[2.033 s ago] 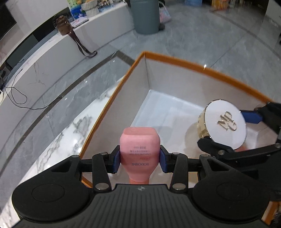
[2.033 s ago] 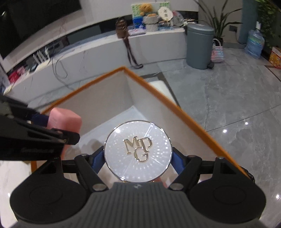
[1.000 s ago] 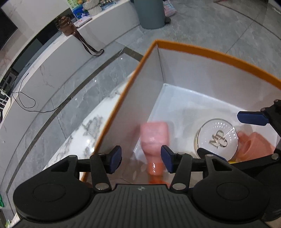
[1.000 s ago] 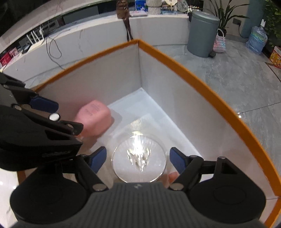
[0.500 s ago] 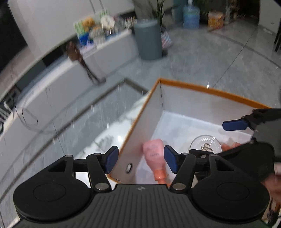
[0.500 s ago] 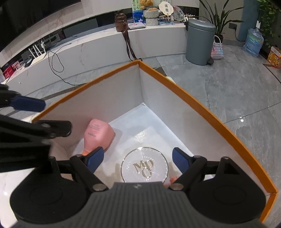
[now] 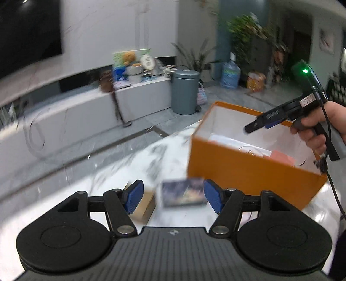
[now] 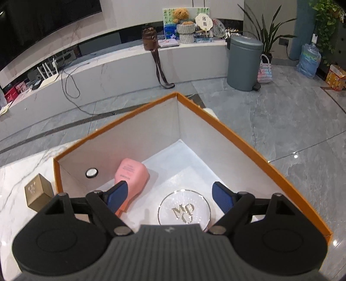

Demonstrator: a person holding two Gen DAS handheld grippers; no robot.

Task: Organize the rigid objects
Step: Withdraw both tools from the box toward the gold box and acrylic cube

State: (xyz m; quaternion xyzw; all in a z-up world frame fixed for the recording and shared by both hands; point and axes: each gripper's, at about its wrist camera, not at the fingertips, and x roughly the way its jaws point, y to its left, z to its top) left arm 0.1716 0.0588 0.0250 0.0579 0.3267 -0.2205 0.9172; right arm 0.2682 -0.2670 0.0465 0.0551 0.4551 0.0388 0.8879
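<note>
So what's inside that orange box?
Inside the orange box lie a pink bottle on its side and a round silver compact. Its near corner is hidden behind the right gripper.

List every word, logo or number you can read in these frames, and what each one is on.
"MP G": gold letters on the round silver lid in the orange box.
Pink bottle: small print, unreadable.
Gold box: a mark, too small to read.
Dark flat box on the table: blurred, unreadable.
Round fan on the far counter: square codes, illegible.

The left wrist view faces the orange box (image 7: 248, 170) from outside; the right wrist view looks down into it (image 8: 237, 138).
</note>
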